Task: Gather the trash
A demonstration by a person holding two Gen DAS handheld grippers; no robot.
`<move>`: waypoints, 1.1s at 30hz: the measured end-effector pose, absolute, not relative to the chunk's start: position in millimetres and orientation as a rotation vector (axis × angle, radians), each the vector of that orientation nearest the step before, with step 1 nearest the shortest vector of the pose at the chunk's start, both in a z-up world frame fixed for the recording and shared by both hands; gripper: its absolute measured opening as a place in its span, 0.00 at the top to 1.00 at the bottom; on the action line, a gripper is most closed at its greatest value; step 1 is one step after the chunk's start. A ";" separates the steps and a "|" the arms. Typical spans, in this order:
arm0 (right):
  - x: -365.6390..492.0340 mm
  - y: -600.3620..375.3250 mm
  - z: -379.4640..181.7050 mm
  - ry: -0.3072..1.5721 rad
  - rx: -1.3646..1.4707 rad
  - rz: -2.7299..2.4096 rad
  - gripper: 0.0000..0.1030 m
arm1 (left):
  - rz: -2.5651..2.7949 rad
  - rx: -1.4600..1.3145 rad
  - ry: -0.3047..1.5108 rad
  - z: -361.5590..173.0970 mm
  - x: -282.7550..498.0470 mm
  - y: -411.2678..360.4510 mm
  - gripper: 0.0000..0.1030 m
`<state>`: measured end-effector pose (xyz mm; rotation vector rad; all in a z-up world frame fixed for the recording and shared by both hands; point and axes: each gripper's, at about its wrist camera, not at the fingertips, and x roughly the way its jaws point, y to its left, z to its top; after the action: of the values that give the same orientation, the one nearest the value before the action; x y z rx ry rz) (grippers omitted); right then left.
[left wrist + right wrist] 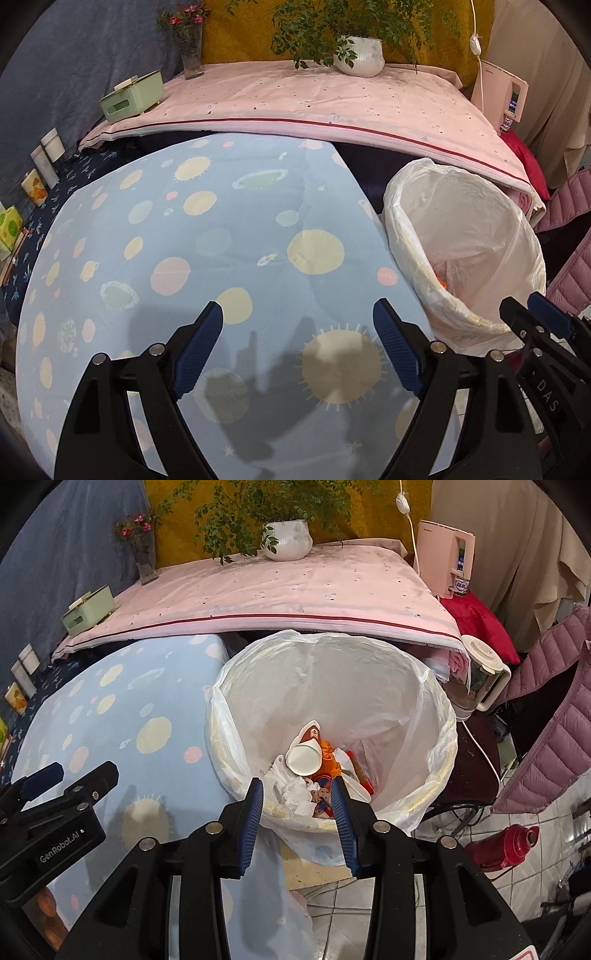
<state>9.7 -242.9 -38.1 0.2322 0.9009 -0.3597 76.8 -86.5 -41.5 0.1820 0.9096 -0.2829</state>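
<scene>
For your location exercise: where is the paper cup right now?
In the right wrist view, the paper cup lies on its side inside the lined bin, atop the trash, right of the blue table.

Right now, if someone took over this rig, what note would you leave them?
Left gripper: open, empty, over the blue cloth.
Right gripper: open, empty, above the bin.
Done: paper cup, tissues and wrappers lie in the bin.
Left: no trash shows on the cloth in either view; check outside the frames before stopping.
</scene>
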 end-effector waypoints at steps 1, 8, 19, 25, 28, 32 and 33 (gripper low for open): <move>7.3 -242.2 -38.3 0.899 0.228 -0.364 0.59 | -0.280 0.182 0.912 -42.8 75.3 -85.2 0.22; -2.8 -240.2 -37.4 0.891 0.200 -0.401 0.55 | -0.274 0.192 0.922 -49.5 67.6 -82.5 0.21; -13.6 -241.5 -38.4 0.889 0.197 -0.426 0.46 | -0.276 0.211 0.924 -55.5 55.9 -85.9 0.16; -16.1 -241.9 -40.3 0.893 0.194 -0.428 0.34 | -0.272 0.214 0.926 -58.9 54.2 -88.3 0.15; -16.9 -242.1 -42.2 0.897 0.190 -0.427 0.27 | -0.270 0.215 0.929 -60.3 54.4 -88.9 0.15; -16.9 -242.0 -43.3 0.895 0.190 -0.427 0.21 | -0.267 0.217 0.939 -63.8 55.4 -89.4 0.15; -17.0 -242.1 -43.5 0.896 0.190 -0.426 0.18 | -0.265 0.219 0.941 -64.6 55.6 -89.6 0.15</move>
<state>-17.0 -242.1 -43.5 0.1898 0.8956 -0.4260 55.6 -89.6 -64.6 0.2188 0.9406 -0.2647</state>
